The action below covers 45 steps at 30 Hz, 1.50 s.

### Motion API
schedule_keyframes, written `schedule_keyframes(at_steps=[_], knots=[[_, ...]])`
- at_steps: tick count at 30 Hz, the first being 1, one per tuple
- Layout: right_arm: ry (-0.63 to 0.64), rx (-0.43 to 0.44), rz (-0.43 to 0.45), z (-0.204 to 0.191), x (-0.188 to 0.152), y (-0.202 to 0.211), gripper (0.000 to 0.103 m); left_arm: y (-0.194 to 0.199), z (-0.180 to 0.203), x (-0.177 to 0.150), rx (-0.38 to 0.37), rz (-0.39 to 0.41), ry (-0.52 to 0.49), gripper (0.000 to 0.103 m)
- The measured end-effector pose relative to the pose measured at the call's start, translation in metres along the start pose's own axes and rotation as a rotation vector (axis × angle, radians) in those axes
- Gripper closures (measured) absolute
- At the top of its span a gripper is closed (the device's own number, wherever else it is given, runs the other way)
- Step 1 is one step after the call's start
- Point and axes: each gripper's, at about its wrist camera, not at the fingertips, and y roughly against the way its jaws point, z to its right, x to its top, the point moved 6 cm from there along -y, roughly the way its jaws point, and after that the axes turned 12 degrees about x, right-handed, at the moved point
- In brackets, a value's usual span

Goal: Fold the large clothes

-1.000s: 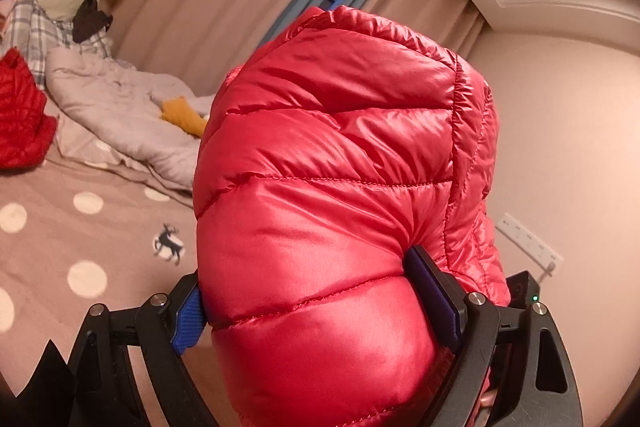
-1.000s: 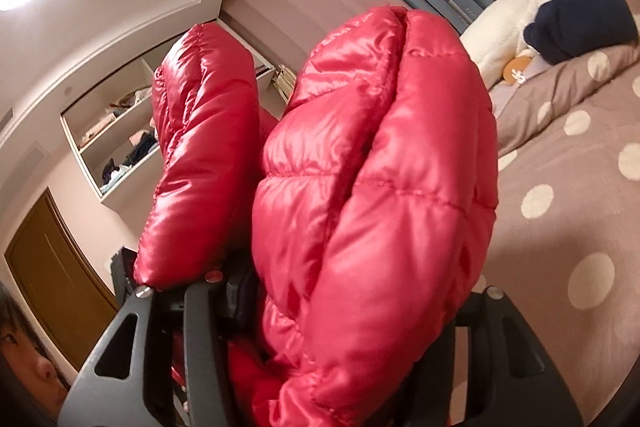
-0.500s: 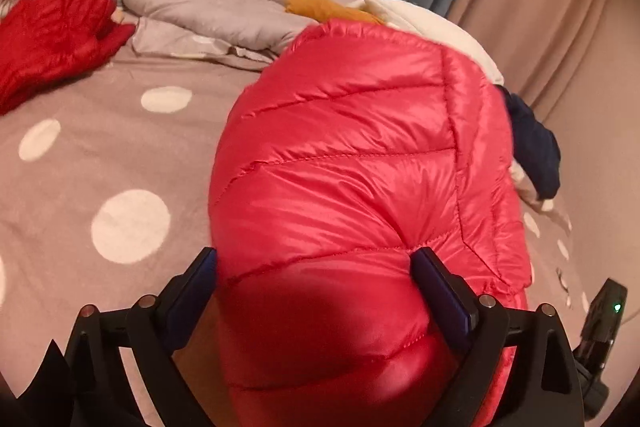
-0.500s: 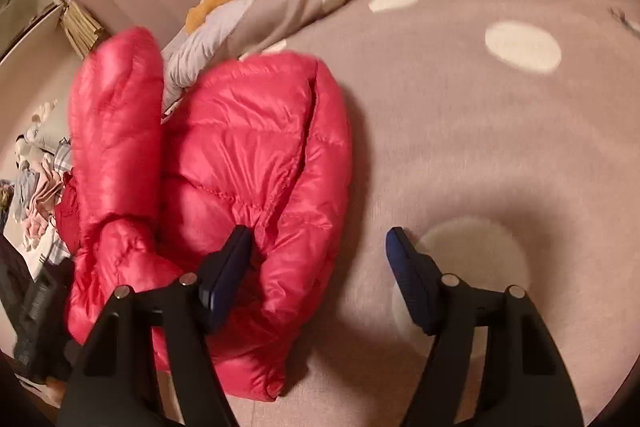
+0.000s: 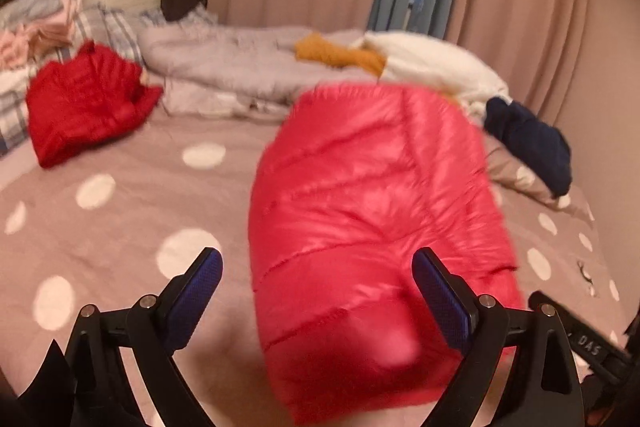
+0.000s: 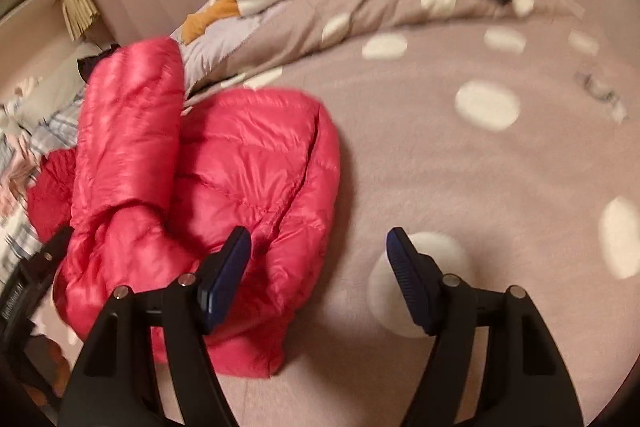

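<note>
A glossy red puffer jacket (image 5: 372, 211) lies in a loose heap on a polka-dot bedspread (image 5: 120, 211), with one quilted sleeve (image 6: 128, 131) flopped across its body. The left hand-held gripper (image 5: 316, 291) hovers just over the near end of the jacket, jaws spread wide and holding nothing; the padding bulges up between its blue pads without being pinched. The right hand-held gripper (image 6: 318, 275) is likewise wide open and empty, its left pad over the jacket's edge, its right pad over bare bedspread. The garment looks light, soft and springy, with a slick shell likely to slide out of a shallow pinch and to puff back open once folded. A firmer hold probably lies along a stitched seam or the hem, where the fill is thinner, rather than on a fat quilted panel. Beyond the jacket sit a second red garment (image 5: 84, 103), a navy garment (image 5: 532, 143), a white fleece (image 5: 432, 63) and a rumpled lilac quilt (image 5: 224, 59).
</note>
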Motion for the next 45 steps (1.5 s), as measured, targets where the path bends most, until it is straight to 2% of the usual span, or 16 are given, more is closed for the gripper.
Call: schedule_keyframes(at_steps=[2, 5, 7, 9, 10, 14, 17, 20, 23, 30, 36, 45], knots=[[0.035, -0.005, 0.032, -0.011, 0.007, 0.024, 0.027, 0.028, -0.005, 0.008, -0.022, 0.046, 0.01, 0.008], [0.097, 0.044, 0.085, -0.039, 0.013, 0.074, 0.021, 0.072, -0.012, 0.016, -0.009, 0.091, 0.007, 0.008], [0.137, 0.062, 0.141, -0.059, 0.015, 0.111, 0.015, 0.104, -0.017, 0.022, -0.021, 0.152, 0.003, 0.008], [0.193, 0.084, 0.218, -0.082, 0.011, 0.152, 0.003, 0.139, -0.023, 0.026, -0.048, 0.23, 0.007, 0.007], [0.212, 0.088, 0.241, -0.089, 0.009, 0.164, 0.0, 0.159, -0.027, 0.026, -0.056, 0.264, 0.009, 0.001], [0.274, 0.085, 0.283, -0.109, -0.004, 0.204, 0.0, 0.188, -0.031, 0.022, -0.096, 0.278, -0.015, 0.001], [0.267, 0.101, 0.283, -0.112, -0.013, 0.217, 0.0, 0.195, -0.033, 0.017, -0.138, 0.252, -0.005, 0.001], [0.283, 0.069, 0.291, -0.114, -0.016, 0.225, 0.0, 0.2, -0.031, 0.014, -0.182, 0.262, -0.008, 0.001], [0.299, 0.038, 0.297, -0.115, -0.018, 0.226, 0.0, 0.205, -0.033, 0.014, -0.158, 0.277, -0.004, 0.001], [0.325, 0.024, 0.296, -0.119, -0.021, 0.23, 0.0, 0.217, -0.039, 0.015, -0.186, 0.314, 0.071, 0.001], [0.323, 0.013, 0.287, -0.118, -0.021, 0.228, 0.0, 0.219, -0.034, 0.014, -0.241, 0.297, 0.077, 0.001], [0.319, -0.028, 0.28, -0.117, -0.022, 0.227, 0.0, 0.212, -0.028, 0.012, -0.214, 0.255, 0.044, 0.001]])
